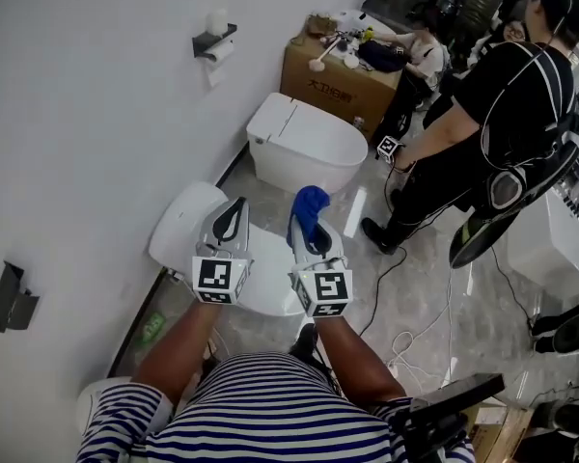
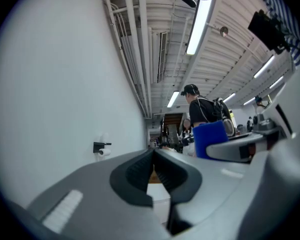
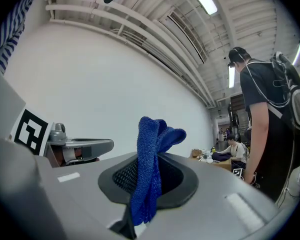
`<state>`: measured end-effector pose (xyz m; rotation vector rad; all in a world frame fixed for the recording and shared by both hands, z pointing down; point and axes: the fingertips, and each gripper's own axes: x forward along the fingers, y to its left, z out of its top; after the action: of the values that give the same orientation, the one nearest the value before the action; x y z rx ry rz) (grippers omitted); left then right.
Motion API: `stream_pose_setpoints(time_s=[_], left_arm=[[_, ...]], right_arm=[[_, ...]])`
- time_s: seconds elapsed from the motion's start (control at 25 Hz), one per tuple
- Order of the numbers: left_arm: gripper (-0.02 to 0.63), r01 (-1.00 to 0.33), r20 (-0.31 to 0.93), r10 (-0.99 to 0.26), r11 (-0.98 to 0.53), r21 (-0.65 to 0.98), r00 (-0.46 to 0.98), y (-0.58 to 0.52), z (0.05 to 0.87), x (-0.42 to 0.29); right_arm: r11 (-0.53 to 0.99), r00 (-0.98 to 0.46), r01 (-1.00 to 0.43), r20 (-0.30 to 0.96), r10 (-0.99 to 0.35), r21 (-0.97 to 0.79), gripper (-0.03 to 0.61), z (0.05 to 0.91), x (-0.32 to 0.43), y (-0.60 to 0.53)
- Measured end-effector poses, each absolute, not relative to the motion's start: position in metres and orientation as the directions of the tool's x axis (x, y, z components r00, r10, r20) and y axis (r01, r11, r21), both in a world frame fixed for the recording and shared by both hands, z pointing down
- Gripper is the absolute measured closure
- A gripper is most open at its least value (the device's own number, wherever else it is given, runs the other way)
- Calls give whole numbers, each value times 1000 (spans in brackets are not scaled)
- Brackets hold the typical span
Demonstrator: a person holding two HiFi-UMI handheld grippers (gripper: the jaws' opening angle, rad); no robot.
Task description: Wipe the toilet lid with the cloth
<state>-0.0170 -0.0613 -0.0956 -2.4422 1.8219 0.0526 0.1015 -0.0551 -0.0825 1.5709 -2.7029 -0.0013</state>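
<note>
In the head view both grippers are held up side by side over a white toilet, whose lid [image 1: 267, 258] shows between and below them. My right gripper [image 1: 307, 222] is shut on a blue cloth [image 1: 310, 204] that sticks out past its jaws. In the right gripper view the cloth [image 3: 151, 159] stands up folded between the dark pads. My left gripper [image 1: 232, 220] is shut with nothing in it; in its own view the pads [image 2: 140, 171] meet. The cloth [image 2: 210, 138] also shows at that view's right.
A second white toilet [image 1: 304, 143] stands further along the white wall. Beyond it is a cardboard box [image 1: 340, 83] with clutter on top. A toilet-paper holder [image 1: 215, 41] hangs on the wall. A person in black [image 1: 492, 114] stands at the right, and cables [image 1: 415, 326] lie on the floor.
</note>
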Motion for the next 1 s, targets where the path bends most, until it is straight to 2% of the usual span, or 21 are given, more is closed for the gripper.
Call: stream_pose_setpoints(time_s=[1.0], left_arm=[[609, -951, -92, -947, -301, -62, 306, -43, -100, -16]], right_arm=[[523, -522, -852, 20, -853, 18, 517, -83, 87, -34]])
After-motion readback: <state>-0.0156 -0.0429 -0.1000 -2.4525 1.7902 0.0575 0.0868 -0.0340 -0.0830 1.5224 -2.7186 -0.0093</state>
